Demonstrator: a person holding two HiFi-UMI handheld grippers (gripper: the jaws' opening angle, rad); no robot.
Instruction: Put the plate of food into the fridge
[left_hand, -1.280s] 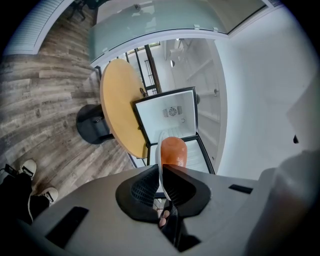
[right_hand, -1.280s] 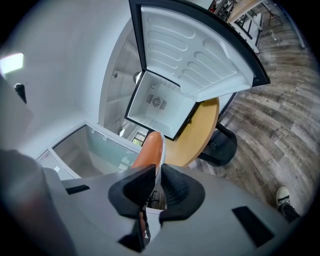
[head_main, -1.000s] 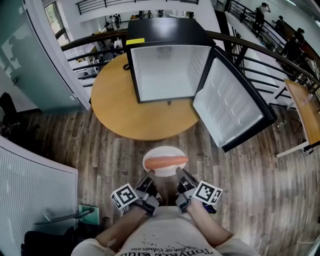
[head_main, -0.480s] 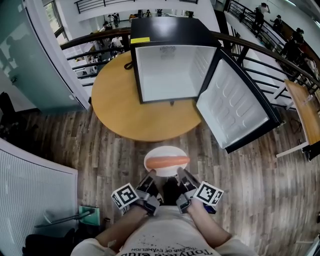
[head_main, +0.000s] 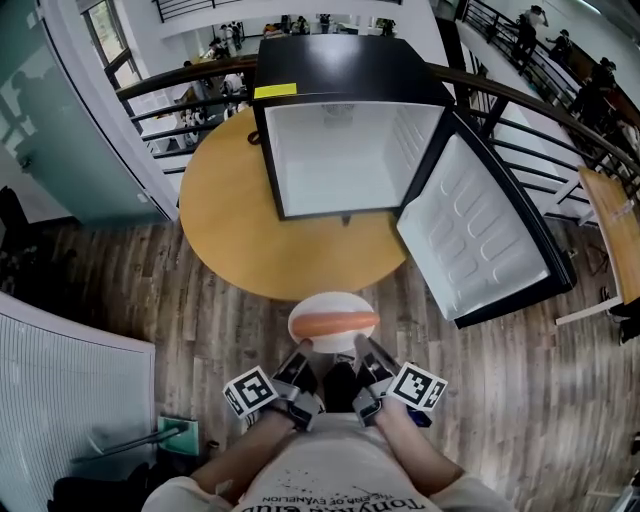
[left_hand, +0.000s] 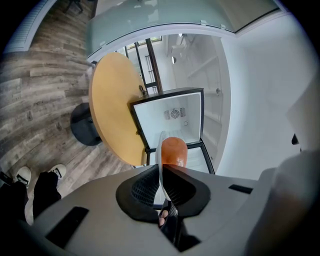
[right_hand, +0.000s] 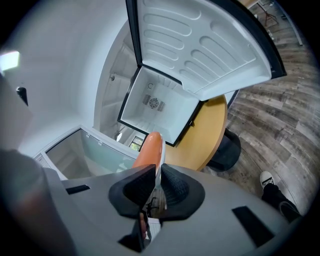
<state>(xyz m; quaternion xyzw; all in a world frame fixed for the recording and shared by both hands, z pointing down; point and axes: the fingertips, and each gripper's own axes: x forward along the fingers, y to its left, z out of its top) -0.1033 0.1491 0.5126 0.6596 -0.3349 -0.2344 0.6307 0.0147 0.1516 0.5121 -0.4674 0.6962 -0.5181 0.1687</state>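
Left gripper (head_main: 300, 352) pinches the near-left rim of the white plate (head_main: 330, 299), and my right gripper (head_main: 362, 346) pinches the near-right rim, each pair of jaws pressed onto the thin edge. I hold the plate in the air just ahead of my body, above the wood plank floor (head_main: 190, 320), with an orange sausage (head_main: 335, 324) lying across it. Just past it is the round wooden table (head_main: 225, 225). The black mini fridge (head_main: 340, 65) stands on the table's far side, its white-lined door (head_main: 480, 235) wide open to the right.
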